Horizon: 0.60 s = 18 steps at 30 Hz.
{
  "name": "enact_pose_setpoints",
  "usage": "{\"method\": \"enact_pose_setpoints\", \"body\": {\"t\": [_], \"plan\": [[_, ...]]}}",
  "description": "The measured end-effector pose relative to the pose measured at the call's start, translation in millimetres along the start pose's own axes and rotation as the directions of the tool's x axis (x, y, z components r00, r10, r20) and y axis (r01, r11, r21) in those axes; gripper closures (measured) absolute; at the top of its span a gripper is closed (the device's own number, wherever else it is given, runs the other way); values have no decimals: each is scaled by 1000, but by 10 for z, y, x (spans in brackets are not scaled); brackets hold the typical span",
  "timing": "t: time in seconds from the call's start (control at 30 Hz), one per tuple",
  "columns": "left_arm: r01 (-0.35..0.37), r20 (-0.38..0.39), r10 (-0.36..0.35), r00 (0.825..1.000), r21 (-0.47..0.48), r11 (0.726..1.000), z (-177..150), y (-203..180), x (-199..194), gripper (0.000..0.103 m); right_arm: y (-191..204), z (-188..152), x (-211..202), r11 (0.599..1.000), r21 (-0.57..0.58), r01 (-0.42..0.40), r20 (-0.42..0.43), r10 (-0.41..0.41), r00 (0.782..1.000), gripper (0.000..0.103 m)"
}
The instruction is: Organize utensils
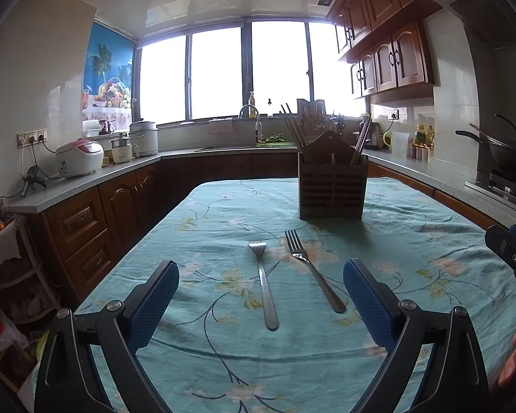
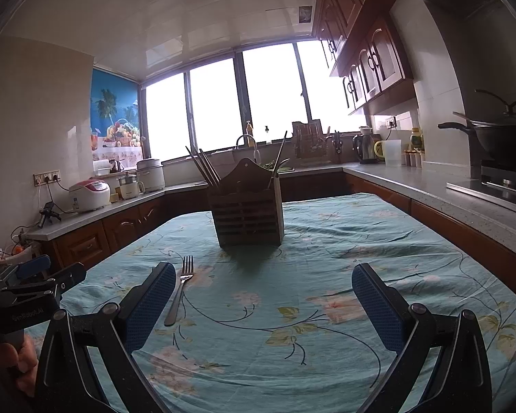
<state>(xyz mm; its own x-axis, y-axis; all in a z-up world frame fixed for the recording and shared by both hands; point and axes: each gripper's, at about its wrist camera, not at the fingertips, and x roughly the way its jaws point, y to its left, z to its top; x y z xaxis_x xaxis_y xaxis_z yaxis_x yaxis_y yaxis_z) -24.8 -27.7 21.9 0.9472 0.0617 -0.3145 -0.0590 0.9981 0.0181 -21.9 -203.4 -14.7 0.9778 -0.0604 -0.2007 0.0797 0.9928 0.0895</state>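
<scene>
Forks are what remain loose on the tabletop (image 1: pixel 412 234): a left fork (image 1: pixel 264 284) and a right fork (image 1: pixel 313 270) lie flat on the floral cloth, tines toward twelve o'clock, handles toward six, the right one angled so its handle drifts to five o'clock. At twelve o'clock beyond them stands the slatted wooden utensil holder (image 1: pixel 331 189), already carrying chopsticks (image 1: pixel 294 130).

Left claw (image 1: pixel 260 301) hovers spread wide, empty, with both forks lying between its blue pads. Right claw (image 2: pixel 263 303) is likewise spread and empty; in its view only one fork shows, just beside its left pad.

Judging by look, the forks are stiff, light polished steel, likely slippery and lying low on soft cloth. A pinch across the narrow handle near mid-length, pads pressing into the cloth on either side, seems safest; the tines would offer a poorer hold.
</scene>
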Motion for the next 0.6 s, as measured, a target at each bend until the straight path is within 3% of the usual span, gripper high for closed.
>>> {"method": "enact_pose_setpoints", "body": {"t": [0.6], "plan": [[6, -8, -6, 1000, 0, 1000, 5, -57, 9, 7, -16, 9, 13, 1000, 5, -2, -2, 2, 1000, 0]]}}
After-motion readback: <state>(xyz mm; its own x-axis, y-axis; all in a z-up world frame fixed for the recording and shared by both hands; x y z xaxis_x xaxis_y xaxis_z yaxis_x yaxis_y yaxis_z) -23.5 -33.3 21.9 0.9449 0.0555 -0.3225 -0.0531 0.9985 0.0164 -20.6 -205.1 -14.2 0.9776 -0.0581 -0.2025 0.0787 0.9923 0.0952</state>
